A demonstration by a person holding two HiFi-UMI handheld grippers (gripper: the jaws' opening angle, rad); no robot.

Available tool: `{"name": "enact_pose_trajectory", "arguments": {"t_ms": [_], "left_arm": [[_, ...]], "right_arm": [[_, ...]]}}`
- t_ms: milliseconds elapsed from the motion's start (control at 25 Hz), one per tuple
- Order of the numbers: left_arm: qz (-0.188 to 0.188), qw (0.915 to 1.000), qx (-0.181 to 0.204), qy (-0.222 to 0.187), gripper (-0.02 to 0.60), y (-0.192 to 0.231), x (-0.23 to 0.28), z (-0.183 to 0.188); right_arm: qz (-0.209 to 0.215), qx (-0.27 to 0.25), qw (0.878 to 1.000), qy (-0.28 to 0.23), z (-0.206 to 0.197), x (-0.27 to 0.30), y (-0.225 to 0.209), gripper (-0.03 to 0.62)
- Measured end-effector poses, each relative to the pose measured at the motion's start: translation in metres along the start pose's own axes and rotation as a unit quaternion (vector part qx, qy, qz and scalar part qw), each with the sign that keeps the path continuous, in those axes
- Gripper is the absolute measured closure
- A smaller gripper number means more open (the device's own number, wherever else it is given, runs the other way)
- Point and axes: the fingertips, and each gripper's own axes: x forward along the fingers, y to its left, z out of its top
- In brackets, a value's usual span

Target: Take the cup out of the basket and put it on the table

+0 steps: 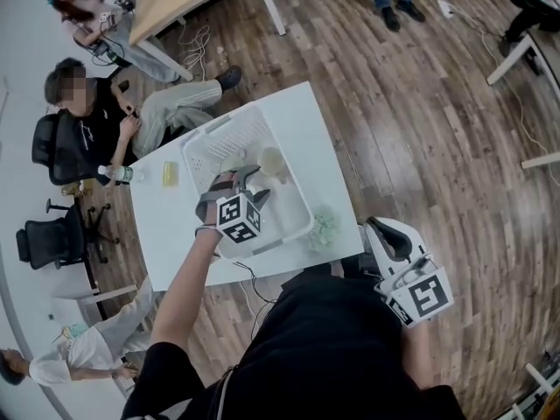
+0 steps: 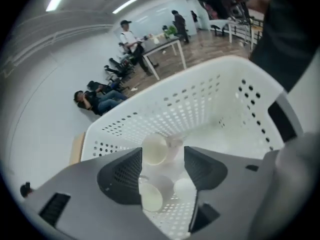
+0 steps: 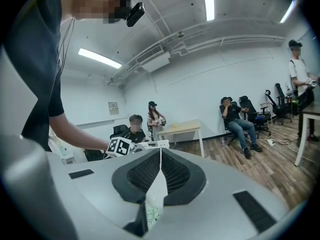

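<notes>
Cup (image 2: pixel 154 149) lies on its side among others in the white basket (image 2: pixel 210 99), round end facing up at the left gripper (image 2: pixel 162 169). That nearer gripper's jaws stand apart just above it, touching nothing. The right gripper (image 3: pixel 160 159), pinched together and empty, hangs beyond the table (image 1: pixel 166 226) corner.

Bright overhead strip lights (image 3: pixel 207 1), fisheye-warped edges, soft blur

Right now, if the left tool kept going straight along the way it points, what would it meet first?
Probably the pale cups lying in the white basket: they sit right between the open jaws of the left tool. Which cup comes first is unclear.
</notes>
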Motion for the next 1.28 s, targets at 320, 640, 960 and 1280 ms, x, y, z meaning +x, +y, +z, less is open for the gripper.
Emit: {"name": "enact_pose_trajectory", "arguments": {"t_ms": [320, 640, 960, 1280], "left_arm": [[-0.055, 0.9854, 0.137, 0.083, 0.385, -0.014, 0.079, -0.031], [-0.067, 0.9755, 0.187, 0.095, 0.515, -0.022, 0.096, -0.032], [-0.07, 0.9733, 0.196, 0.097, 0.54, -0.03, 0.084, -0.03], [0.007, 0.9862, 0.151, 0.066, 0.54, -0.006, 0.025, -0.005]], "right_arm": [[-0.04, 0.02, 0.999, 0.006, -0.007, -0.019, -0.033, 0.568], [-0.048, 0.023, 0.998, 0.014, -0.008, -0.021, -0.044, 0.568], [-0.03, 0.014, 0.999, 0.016, -0.006, -0.013, -0.028, 0.568], [-0.007, 0.0, 1.0, 0.009, 0.001, -0.005, -0.004, 0.568]]}}
